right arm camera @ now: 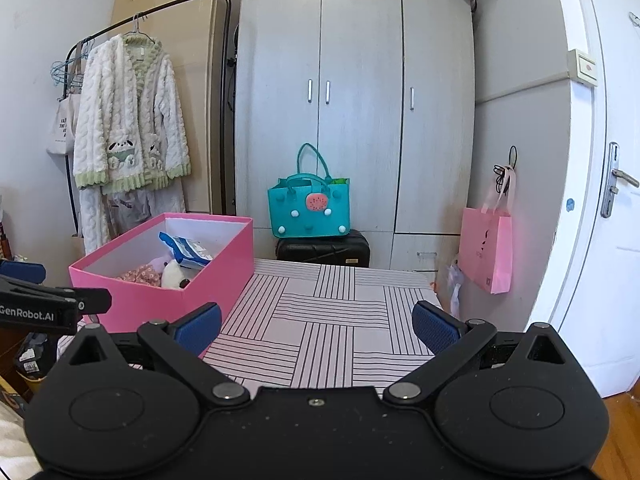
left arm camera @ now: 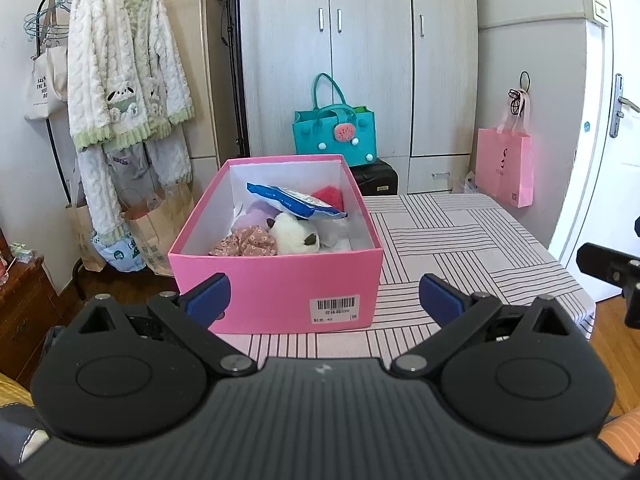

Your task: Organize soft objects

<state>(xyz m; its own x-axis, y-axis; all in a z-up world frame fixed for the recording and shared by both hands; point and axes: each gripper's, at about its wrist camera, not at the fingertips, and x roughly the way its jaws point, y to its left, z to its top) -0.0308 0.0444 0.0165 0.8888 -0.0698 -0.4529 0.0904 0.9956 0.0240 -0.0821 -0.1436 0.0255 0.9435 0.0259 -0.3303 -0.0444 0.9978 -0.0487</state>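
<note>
Both tools stand with jaws spread apart, holding nothing: left gripper [left arm camera: 324, 300] near the pink box [left arm camera: 276, 284], right gripper [right arm camera: 316, 326] over the striped tablecloth [right arm camera: 332, 320]. The box sits at the table's left, holding a white plush [left arm camera: 294, 234], floral scrunchie [left arm camera: 246, 242] and blue packet [left arm camera: 296, 202].

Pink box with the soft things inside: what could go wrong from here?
1. The pink box sits near the table's left edge; a push might slide it off.
2. The blue packet lies loose on top and tilted; it may slip out when handled.
3. Both tools, left tool and right tool, are open and empty.
</note>
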